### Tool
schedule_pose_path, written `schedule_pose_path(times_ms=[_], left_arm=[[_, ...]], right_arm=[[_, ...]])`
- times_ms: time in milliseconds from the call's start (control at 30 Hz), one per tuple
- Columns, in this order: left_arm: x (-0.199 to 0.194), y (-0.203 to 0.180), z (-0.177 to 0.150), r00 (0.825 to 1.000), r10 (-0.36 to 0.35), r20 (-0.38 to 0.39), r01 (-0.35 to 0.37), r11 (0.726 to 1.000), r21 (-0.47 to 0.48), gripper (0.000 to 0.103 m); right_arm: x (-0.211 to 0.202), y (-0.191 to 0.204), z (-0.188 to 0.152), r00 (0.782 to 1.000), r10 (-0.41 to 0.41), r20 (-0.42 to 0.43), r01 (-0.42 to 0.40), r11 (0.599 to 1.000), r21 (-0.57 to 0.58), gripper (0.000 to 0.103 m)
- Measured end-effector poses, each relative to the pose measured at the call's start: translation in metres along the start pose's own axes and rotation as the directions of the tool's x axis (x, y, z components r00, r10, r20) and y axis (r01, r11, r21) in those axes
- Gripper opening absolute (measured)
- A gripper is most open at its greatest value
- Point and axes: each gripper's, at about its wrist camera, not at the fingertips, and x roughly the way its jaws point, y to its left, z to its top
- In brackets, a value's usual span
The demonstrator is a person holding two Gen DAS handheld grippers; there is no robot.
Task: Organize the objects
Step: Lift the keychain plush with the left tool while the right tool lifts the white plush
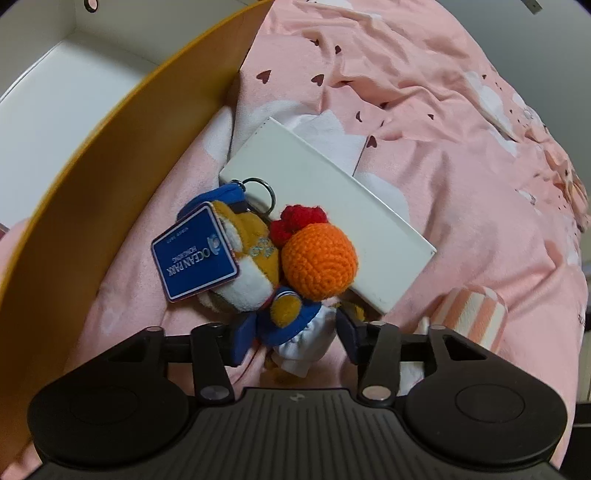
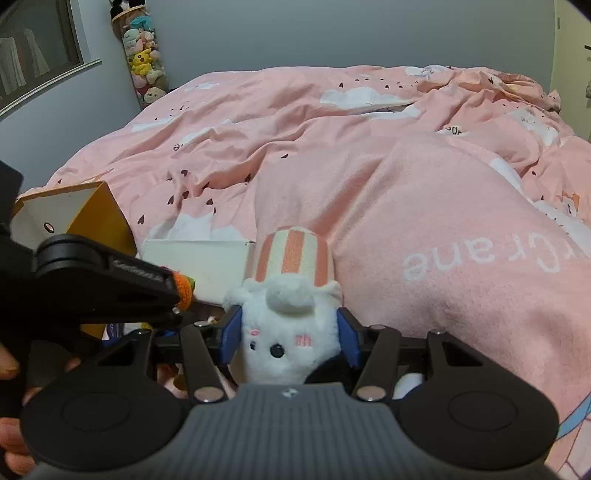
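1. We see a pink duvet (image 2: 369, 147) covering the bed.
2. A yellow box (image 1: 122, 155) stands at its left, a white card box (image 1: 325, 218) just beside it.
3. Our right gripper (image 2: 290, 338) clasps a white plush (image 2: 284, 332) with a striped hat.
4. Our left gripper (image 1: 293, 334) stands parted around a sailor plush keychain (image 1: 251, 266) lying on the duvet, an orange crochet ball (image 1: 319, 258) touching it.

A rumpled pink duvet (image 2: 332, 155) covers the bed below a grey wall (image 2: 332, 33), window (image 2: 33, 55) left.
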Motion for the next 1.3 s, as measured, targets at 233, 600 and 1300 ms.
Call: schedule_pose_path(times_ms=[233, 600, 1300], left_arm=[[0.01, 0.003, 0.001, 1.0, -0.007, 0.003, 0.007, 1.0, -0.003, 0.053], [-0.021, 0.008, -0.01, 0.999, -0.032, -0.035, 0.038, 0.98, 0.197, 0.001], [0.011, 0.016, -0.007, 0.999, -0.048, 0.009, 0.049, 0.986, -0.157, 0.051]], right_arm=[[-0.001, 0.0, -0.002, 1.0, 0.006, -0.002, -0.006, 1.0, 0.001, 0.057], [-0.035, 0.009, -0.006, 0.999, 0.027, 0.029, -0.027, 1.0, 0.008, 0.055], [-0.02, 0.001, -0.011, 1.0, 0.022, 0.013, -0.022, 0.999, 0.025, 0.056]])
